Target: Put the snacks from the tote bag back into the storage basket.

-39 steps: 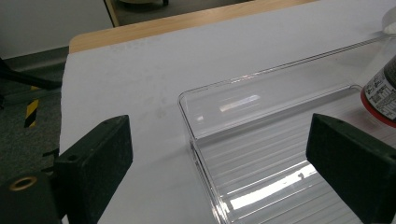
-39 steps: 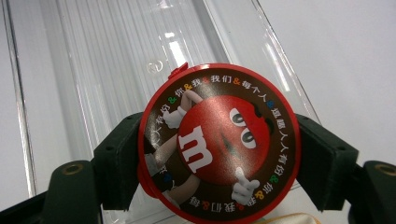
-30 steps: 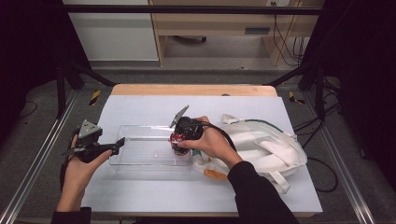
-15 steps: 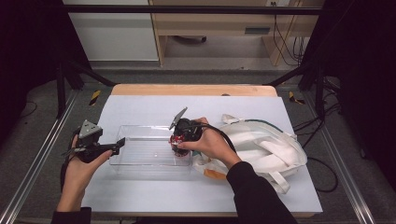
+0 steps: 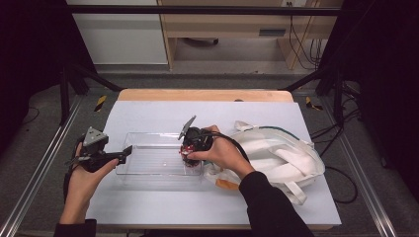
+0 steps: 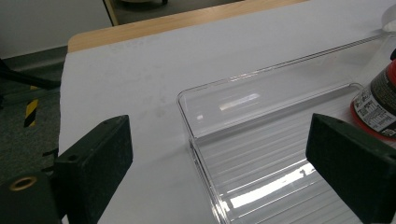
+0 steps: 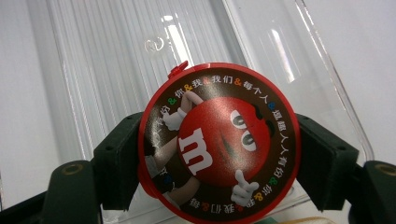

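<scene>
A round red candy tub (image 7: 218, 144) with a cartoon lid sits between the two black jaws of my right gripper (image 7: 218, 156), which is shut on it. In the high view that gripper (image 5: 190, 150) holds the tub (image 5: 186, 154) over the right end of a clear plastic tray (image 5: 148, 160). My left gripper (image 5: 127, 152) hovers at the tray's left end, jaws open. From the left gripper view its pads (image 6: 95, 163) straddle the tray's near corner (image 6: 196, 140) with nothing pressed between them, and the tub's red side (image 6: 380, 105) is at the far right.
A white cloth bag (image 5: 276, 155) with straps lies on the right half of the white table (image 5: 217, 116), touching the right forearm. A wooden strip (image 5: 205, 95) edges the table's far side. Metal rails run along both sides.
</scene>
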`<state>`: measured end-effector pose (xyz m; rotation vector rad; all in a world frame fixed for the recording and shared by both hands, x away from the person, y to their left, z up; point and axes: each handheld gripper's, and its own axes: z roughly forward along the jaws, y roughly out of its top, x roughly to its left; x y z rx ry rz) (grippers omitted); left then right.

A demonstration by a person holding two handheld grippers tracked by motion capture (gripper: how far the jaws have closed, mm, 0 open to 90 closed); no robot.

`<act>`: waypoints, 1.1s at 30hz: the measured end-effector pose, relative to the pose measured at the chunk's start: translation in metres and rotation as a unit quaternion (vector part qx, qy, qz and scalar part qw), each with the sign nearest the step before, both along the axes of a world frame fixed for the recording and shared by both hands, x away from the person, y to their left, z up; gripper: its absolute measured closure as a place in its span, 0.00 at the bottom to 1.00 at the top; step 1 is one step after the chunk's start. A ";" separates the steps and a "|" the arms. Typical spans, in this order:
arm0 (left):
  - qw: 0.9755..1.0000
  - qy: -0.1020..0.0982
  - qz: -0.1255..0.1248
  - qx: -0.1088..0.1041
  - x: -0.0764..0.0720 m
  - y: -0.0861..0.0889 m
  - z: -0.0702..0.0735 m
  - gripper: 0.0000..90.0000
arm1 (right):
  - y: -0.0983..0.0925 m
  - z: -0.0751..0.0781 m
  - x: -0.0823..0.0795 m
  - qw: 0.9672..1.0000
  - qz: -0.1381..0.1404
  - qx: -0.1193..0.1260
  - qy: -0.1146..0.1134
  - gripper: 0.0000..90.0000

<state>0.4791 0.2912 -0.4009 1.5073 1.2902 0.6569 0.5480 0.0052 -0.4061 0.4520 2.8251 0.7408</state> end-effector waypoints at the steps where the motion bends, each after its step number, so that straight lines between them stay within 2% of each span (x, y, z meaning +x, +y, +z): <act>1: 1.000 0.000 0.000 0.001 0.000 0.000 0.000 0.08 | 0.000 0.000 0.000 1.000 -0.001 -0.001 0.002 0.29; 8: 1.000 0.002 0.000 0.002 0.000 0.002 0.000 0.08 | 0.001 -0.003 0.000 1.000 -0.002 -0.011 0.005 0.29; 18: 1.000 0.004 0.000 0.003 0.000 0.001 -0.001 0.08 | 0.000 -0.003 0.003 1.000 -0.016 -0.011 0.010 0.26; 21: 1.000 0.003 0.001 0.003 0.000 0.001 -0.001 0.08 | -0.003 -0.001 0.003 1.000 -0.013 0.001 0.014 0.17; 24: 1.000 0.002 0.002 -0.001 0.000 0.003 0.000 0.08 | -0.005 0.004 -0.001 1.000 -0.015 0.010 0.010 0.13; 30: 1.000 0.003 0.003 0.002 0.000 0.006 0.001 0.08 | -0.015 0.021 -0.011 0.998 -0.007 0.056 -0.015 0.11; 33: 1.000 0.002 0.002 0.001 0.000 0.004 0.000 0.08 | -0.026 0.031 -0.018 0.996 -0.017 0.084 -0.019 0.12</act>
